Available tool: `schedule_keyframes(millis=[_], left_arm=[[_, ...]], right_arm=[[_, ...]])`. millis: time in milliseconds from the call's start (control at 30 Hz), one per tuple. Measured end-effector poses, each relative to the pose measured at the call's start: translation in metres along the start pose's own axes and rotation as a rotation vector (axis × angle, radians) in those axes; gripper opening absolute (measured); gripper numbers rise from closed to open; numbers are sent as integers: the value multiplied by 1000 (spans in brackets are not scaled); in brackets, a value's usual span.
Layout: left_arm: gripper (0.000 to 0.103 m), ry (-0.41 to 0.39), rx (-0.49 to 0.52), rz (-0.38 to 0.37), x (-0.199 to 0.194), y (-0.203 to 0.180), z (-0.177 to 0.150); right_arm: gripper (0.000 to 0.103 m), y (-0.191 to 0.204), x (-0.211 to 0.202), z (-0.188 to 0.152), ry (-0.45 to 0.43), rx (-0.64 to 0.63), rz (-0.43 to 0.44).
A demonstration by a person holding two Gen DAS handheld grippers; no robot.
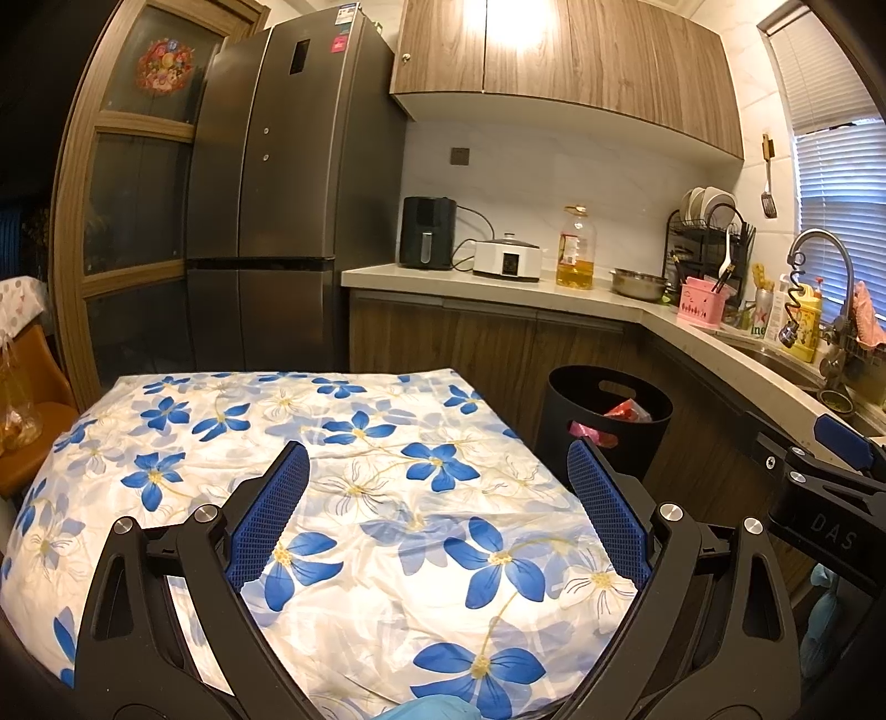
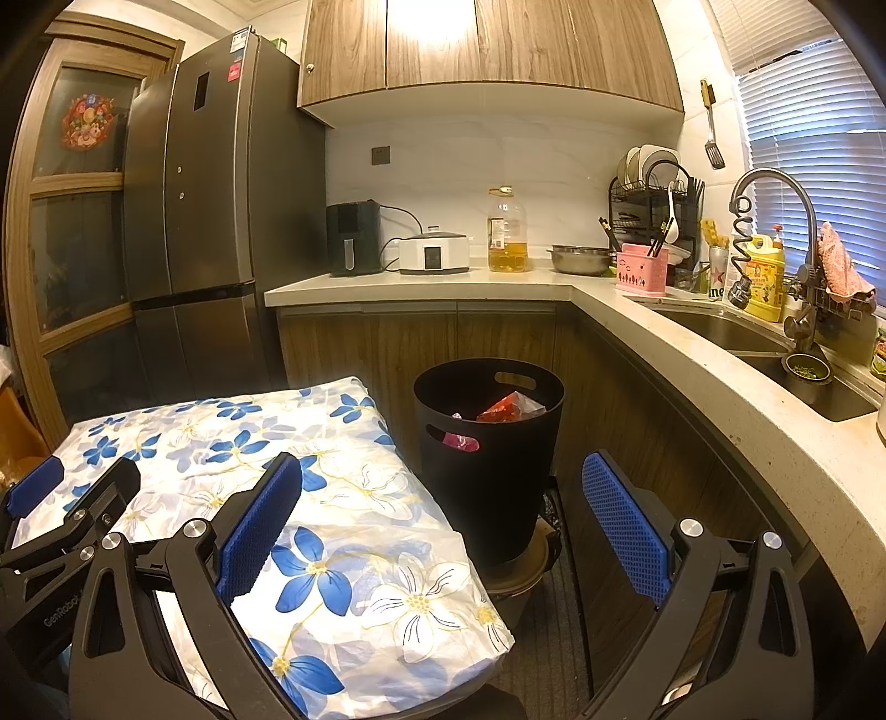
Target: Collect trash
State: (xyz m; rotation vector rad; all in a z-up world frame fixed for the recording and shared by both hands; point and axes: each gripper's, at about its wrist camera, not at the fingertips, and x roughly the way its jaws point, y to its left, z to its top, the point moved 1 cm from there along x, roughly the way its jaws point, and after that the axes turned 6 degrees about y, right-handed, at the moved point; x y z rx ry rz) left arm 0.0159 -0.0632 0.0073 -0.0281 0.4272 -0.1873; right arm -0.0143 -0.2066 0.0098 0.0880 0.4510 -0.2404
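Black bin (image 2: 490,443) holds red (image 2: 506,409) and pink wrappers (image 2: 462,440); left claw (image 1: 437,471) and right claw (image 2: 443,487) gape wide, empty.

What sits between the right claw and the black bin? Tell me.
Nothing solid: in the right wrist view, only the floral cloth's corner and open floor separate the right claw from the trash bin.

Tablecloth (image 1: 354,554) was thin glossy cloth, creased, blue flower print. Fingers (image 1: 609,509) wore blue pads, rough dotted rubber look; frames matt black plastic, shiny metal bolts. Trash bin (image 2: 490,454) was matt black plastic, smooth; crinkly red wrapper (image 2: 506,410) inside, glossy. Fridge (image 2: 221,210) was brushed dark metal. Cabinets (image 2: 487,44) showed wood grain. Tabletop (image 2: 692,376) was pale speckled stone, smooth. Faucet (image 2: 775,183) was dull metal.
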Motion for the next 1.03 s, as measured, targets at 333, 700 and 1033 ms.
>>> schedule_keyframes(millis=[333,700,1033], left_arm=[[93,-2,-2,0,-1,-1,1],[95,-11,-2,4,-3,0,4],[97,-22,0,23,-5,1,6]], right_arm=[[98,-2,0,-1,0,1,2],[98,-1,-1,-2,-5,2,2],[98,-1,-1,-2,-6,3,1]])
